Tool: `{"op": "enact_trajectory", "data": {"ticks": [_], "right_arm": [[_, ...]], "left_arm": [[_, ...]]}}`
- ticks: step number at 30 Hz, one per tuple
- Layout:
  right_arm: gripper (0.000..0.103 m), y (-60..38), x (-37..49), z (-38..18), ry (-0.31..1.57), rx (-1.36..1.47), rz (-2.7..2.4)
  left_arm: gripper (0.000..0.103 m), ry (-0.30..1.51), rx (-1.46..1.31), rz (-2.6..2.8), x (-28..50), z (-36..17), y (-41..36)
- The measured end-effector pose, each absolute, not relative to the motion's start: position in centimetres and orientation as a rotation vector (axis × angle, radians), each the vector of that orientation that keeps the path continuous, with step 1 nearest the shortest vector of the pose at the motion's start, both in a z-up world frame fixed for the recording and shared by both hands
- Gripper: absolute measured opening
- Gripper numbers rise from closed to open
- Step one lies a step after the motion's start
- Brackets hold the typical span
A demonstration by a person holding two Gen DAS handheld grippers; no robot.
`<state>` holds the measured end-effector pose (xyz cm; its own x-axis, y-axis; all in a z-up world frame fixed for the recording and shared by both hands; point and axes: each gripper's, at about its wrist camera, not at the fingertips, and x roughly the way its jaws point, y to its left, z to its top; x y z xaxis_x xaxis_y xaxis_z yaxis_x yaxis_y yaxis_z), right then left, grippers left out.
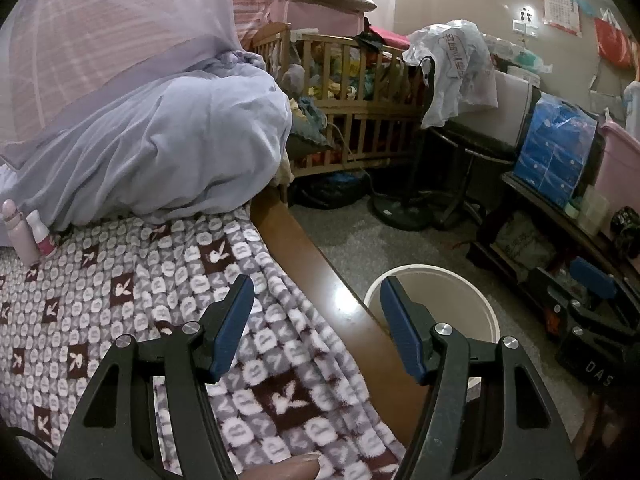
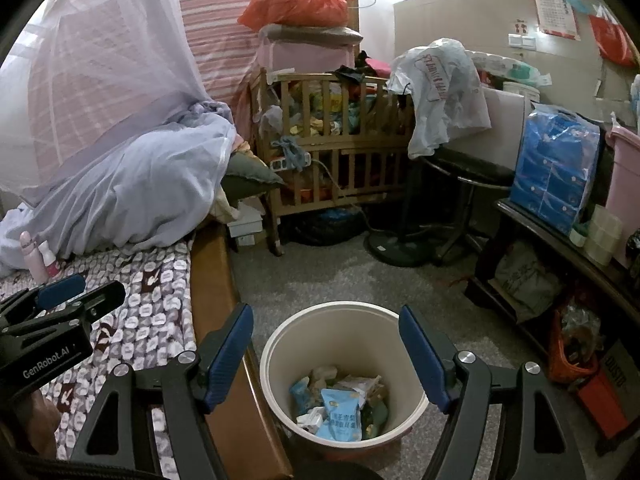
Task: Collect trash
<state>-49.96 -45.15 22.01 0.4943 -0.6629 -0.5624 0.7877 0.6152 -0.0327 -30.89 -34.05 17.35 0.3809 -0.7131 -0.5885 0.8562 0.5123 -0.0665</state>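
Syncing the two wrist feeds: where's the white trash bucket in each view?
Left wrist: white trash bucket sits lower right of centre on the floor beside the wooden bed rail, partly hidden behind the left tongs' right finger; contents not visible.
Right wrist: bucket bottom centre, between the right tongs' fingers, wrappers visible inside.
Shared landmark: wooden crib at the back, upper centre in both.

Black tongs [image 2: 326, 354] (blue pads [image 2: 230, 354], silver screws).
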Motion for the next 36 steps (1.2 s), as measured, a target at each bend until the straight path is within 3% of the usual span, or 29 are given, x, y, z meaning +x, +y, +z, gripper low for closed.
{"op": "enact_trajectory", "data": {"ticks": [36], "right_arm": [[0.074,-45.5,-49.6,21.0,0.605,0.262,-0.888]], "left_arm": [[0.065,0.635,0.274,-1.006,-30.6,16.3,-34.3]]}}
